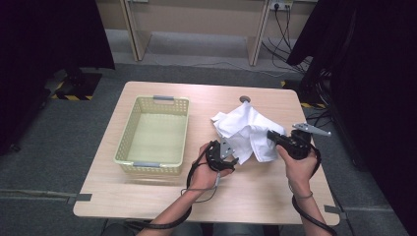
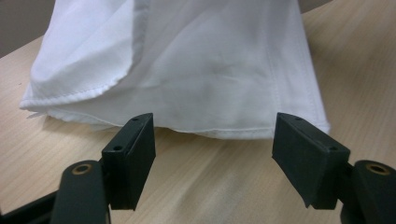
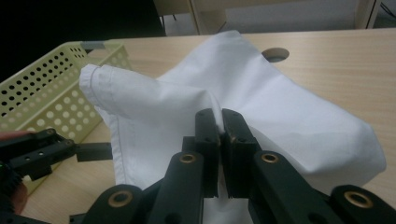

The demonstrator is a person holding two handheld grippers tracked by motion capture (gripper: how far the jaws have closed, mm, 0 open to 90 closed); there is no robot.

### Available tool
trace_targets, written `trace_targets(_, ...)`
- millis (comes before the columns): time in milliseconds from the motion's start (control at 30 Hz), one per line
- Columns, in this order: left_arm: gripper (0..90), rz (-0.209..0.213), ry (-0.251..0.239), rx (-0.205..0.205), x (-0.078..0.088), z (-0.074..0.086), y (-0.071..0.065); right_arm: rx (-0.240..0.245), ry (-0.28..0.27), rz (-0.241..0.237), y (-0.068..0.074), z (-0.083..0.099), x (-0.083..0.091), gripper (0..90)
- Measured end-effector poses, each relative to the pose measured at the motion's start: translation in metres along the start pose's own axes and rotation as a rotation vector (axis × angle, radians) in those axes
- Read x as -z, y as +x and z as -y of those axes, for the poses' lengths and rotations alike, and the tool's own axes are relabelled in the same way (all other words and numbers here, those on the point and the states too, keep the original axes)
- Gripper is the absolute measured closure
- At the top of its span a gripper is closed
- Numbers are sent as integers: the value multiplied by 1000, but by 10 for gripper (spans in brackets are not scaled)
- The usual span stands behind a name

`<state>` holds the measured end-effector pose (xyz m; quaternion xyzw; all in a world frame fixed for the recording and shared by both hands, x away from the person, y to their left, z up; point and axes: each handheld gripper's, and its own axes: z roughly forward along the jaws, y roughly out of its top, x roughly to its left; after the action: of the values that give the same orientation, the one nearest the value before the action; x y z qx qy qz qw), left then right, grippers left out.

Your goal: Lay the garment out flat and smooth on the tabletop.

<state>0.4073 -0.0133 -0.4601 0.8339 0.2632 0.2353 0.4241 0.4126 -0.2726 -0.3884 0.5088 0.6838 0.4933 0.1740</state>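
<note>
White cotton, crumpled and partly lifted, makes up the cloth (image 1: 248, 130) that sits on the right half of the desk (image 1: 147, 196), nearer the far edge than the near one and just short of the round cable hole (image 1: 244, 99) by that far edge. It looks like a garment or pillowcase with stitched hems, though which one I cannot tell.

The right tongs (image 3: 220, 123) are clenched on a pinch of the cloth, their two black jaws pressed together with a fold of fabric caught between them; from this pinch the cloth drapes down to the desk on either side. In the high view the right tongs (image 1: 275, 137) meet the cloth at its right side, toward the desk's right edge.

The left tongs (image 2: 212, 140) are released: their jaws stand well apart, low over the wood, just in front of the cloth's hemmed lower edge, with nothing between the pads. In the high view the left tongs (image 1: 231, 158) lie at the cloth's near-left corner.

A pale yellow perforated plastic basket (image 1: 129, 135) with grey handles stands on the left half of the desk, apart from the cloth.
</note>
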Motion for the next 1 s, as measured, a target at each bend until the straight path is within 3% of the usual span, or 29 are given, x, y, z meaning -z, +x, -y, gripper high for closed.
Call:
trace_targets(200, 296, 7, -18, 1, 12, 2, 0, 47, 99, 24, -4, 17, -6, 841)
trace_targets(467, 291, 18, -58, -5, 27, -3, -3, 128, 234, 54, 1, 43, -16, 721)
trace_targets(767, 283, 3, -67, 6, 27, -3, 0, 222, 215, 40, 17, 23, -4, 479)
trace_targets(900, 281, 2, -66, 8, 27, -3, 0, 255, 236, 35, 21, 17, -16, 405)
trace_targets(933, 281, 1, -65, 9, 27, -3, 0, 289, 280, 36, 26, 18, -32, 377)
trace_targets(1000, 281, 2, -64, 8, 27, -2, 0, 309, 308, 36, 29, 19, -45, 350)
